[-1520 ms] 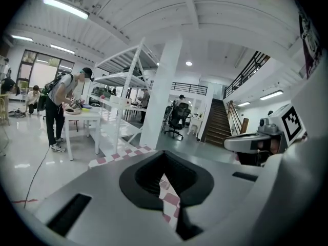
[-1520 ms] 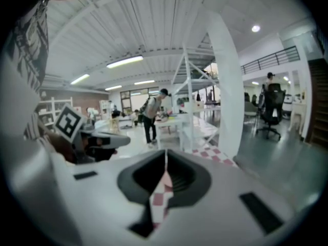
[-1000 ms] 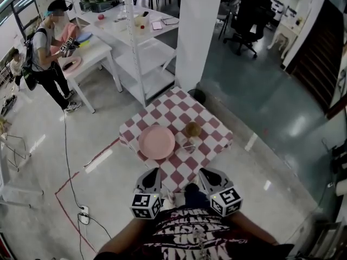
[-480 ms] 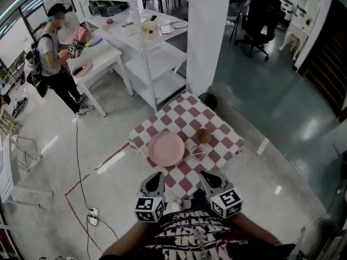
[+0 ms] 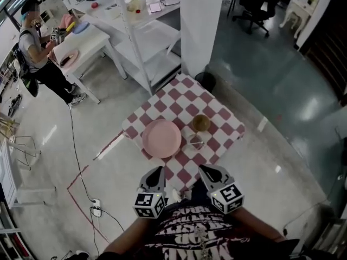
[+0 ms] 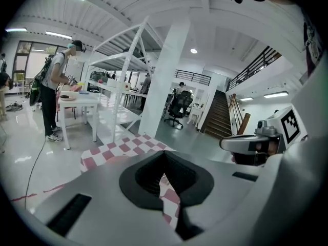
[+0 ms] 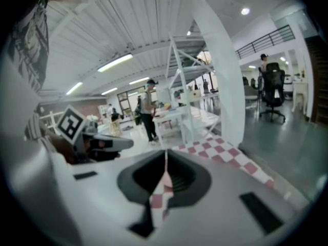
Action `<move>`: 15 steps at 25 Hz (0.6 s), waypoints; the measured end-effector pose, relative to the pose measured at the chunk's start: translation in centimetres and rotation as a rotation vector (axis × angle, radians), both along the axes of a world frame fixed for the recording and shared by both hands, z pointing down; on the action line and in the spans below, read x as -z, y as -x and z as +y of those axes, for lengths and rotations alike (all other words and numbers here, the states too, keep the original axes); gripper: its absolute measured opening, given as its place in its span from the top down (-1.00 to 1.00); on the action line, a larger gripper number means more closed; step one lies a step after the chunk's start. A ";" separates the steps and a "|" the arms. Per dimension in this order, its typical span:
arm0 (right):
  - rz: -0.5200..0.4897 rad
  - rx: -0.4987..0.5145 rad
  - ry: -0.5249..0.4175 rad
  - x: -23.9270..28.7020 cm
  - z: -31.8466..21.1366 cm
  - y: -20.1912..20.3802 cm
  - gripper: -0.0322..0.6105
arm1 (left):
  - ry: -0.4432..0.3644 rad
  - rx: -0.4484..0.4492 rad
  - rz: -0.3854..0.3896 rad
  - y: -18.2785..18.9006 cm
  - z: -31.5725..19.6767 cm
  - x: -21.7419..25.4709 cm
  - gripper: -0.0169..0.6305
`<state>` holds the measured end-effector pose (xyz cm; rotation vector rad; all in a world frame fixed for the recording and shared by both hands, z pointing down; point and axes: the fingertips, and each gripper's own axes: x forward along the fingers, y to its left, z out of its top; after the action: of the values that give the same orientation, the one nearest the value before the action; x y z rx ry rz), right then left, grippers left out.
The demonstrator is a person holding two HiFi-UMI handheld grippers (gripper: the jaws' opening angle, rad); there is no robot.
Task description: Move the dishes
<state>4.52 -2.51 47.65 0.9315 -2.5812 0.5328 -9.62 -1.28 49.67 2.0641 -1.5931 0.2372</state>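
A small square table covered with a red-and-white checked cloth (image 5: 209, 103) stands on a pale floor, one corner pointing at the person. A round pink plate (image 5: 161, 138) lies on it toward the left corner, close to the near-left edge. A clear drinking glass (image 5: 195, 142) stands just beside the plate's right rim. A small brown bowl (image 5: 201, 123) sits just behind the glass, about midway toward the right corner.

The left tool (image 5: 158, 171) and the right tool (image 5: 204, 169) are held side by side at the table's near corner, apart from the dishes. Each tool's jaws are pressed together with nothing between them; only a thin slit of checked cloth shows through.

Beyond the far corner rises a white square pillar (image 5: 200, 26), with a white metal shelving rack (image 5: 142, 47) to its left. Farther left, a person with a backpack (image 5: 32, 42) stands at a white side table (image 5: 89, 39).
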 end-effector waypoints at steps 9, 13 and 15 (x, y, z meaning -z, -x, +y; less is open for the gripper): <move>0.002 -0.028 0.055 -1.0 -3.8 -1.4 0.79 | 0.081 -0.077 0.050 -3.4 -6.0 -3.6 0.86; 0.014 -0.031 0.074 -2.0 -6.0 -2.1 0.79 | 0.157 -0.107 0.067 -4.8 -9.6 -6.2 0.86; 0.011 -0.040 0.096 -2.6 -7.1 -2.7 0.79 | 0.192 -0.120 0.076 -5.5 -11.5 -7.5 0.86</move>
<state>7.26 -9.59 50.23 0.9525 -2.5077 0.6547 -4.16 -12.80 57.16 1.9972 -1.3491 0.3369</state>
